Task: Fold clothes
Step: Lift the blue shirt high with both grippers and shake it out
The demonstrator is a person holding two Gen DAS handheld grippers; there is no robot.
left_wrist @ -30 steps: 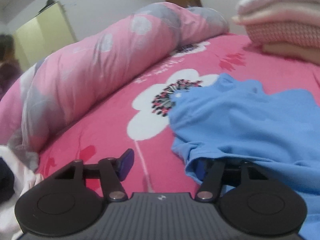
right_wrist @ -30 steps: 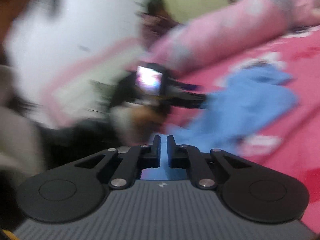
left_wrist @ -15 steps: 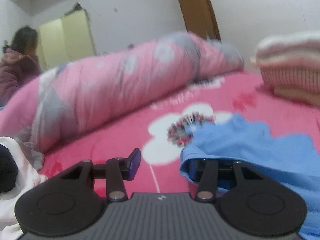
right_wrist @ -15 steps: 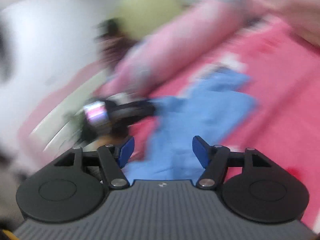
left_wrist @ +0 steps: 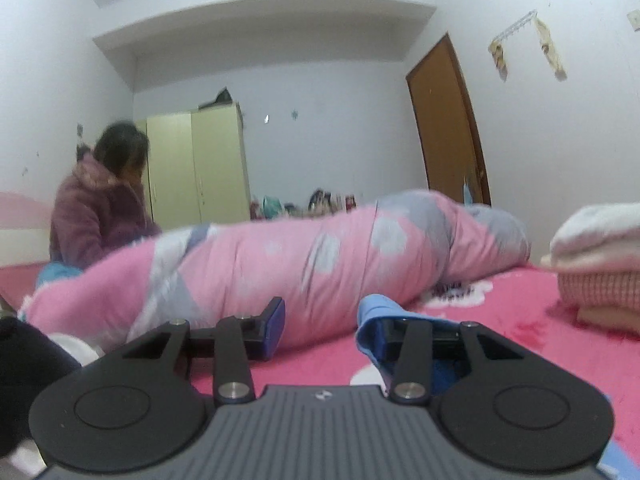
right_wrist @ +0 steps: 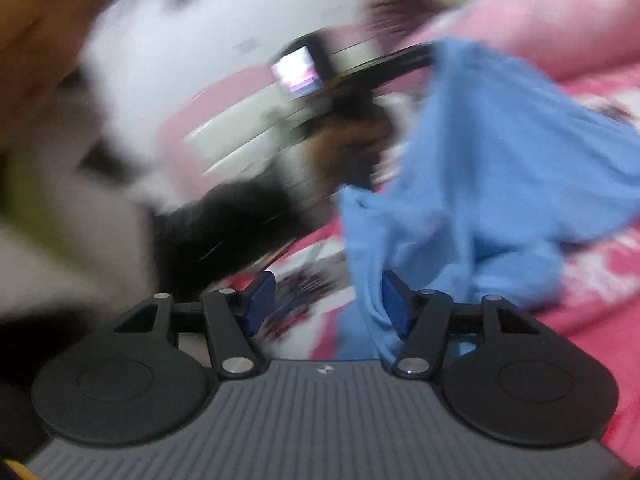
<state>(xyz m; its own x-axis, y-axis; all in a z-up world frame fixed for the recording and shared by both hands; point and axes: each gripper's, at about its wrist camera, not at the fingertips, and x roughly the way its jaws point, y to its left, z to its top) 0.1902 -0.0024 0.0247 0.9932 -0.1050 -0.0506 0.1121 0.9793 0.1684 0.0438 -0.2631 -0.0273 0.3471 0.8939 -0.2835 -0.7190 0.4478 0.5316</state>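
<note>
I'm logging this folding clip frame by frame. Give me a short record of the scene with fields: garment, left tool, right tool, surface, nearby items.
garment: blue shirt, partly lifted off the bed, unfolded
left tool: open, shirt draped over its right finger
right tool: open, shirt hanging against its right finger
surface: pink flowered sheet
nearby items: rolled quilt; folded stack
image quality: right view badly blurred

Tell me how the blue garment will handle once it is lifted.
The blue garment is probably floppy: it drapes in soft folds over a finger of the left gripper. It looks thin, so likely light. With those jaws open, it may slide off.
</note>
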